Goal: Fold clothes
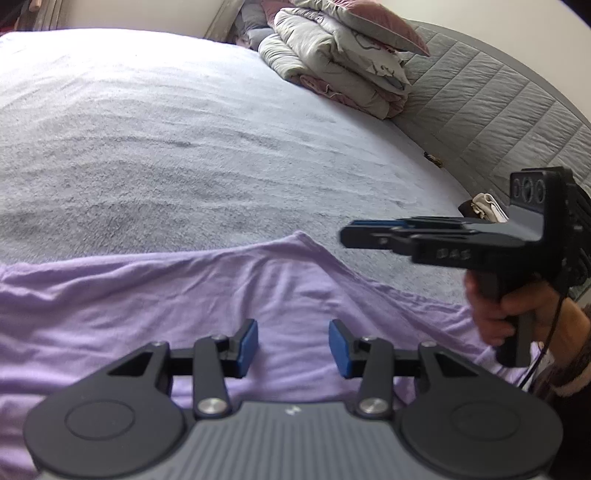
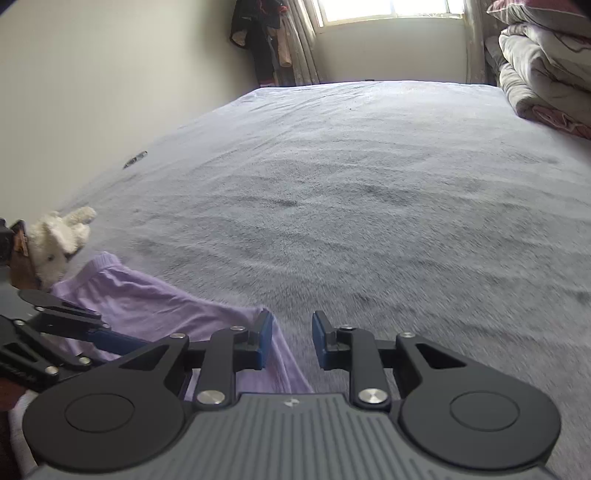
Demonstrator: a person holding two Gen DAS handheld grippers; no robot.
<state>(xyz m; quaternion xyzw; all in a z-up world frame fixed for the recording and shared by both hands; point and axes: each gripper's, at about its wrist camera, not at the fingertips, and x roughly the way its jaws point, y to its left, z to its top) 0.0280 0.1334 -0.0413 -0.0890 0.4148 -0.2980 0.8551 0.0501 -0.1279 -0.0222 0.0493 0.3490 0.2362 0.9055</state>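
A lilac garment (image 1: 192,302) lies spread on the grey bed cover (image 1: 184,155), with a fold ridge running up to a peak at its far edge. My left gripper (image 1: 293,347) hovers over its near part, open, its blue pads (image 1: 246,347) apart with only flat cloth below them. My right gripper (image 1: 349,230), held in a hand (image 1: 517,314), hangs above the bed past the garment's right edge. In the right wrist view the right gripper (image 2: 291,339) is open, with a corner of the garment (image 2: 155,302) beside its left pad and bare cover between the pads.
Folded duvets and a pillow (image 1: 343,59) are stacked at the head of the bed against a quilted grey headboard (image 1: 498,110). A white plush toy (image 2: 59,240) lies at the garment's far end. A small dark item (image 2: 135,159) rests near the bed's edge. Window (image 2: 388,9) beyond.
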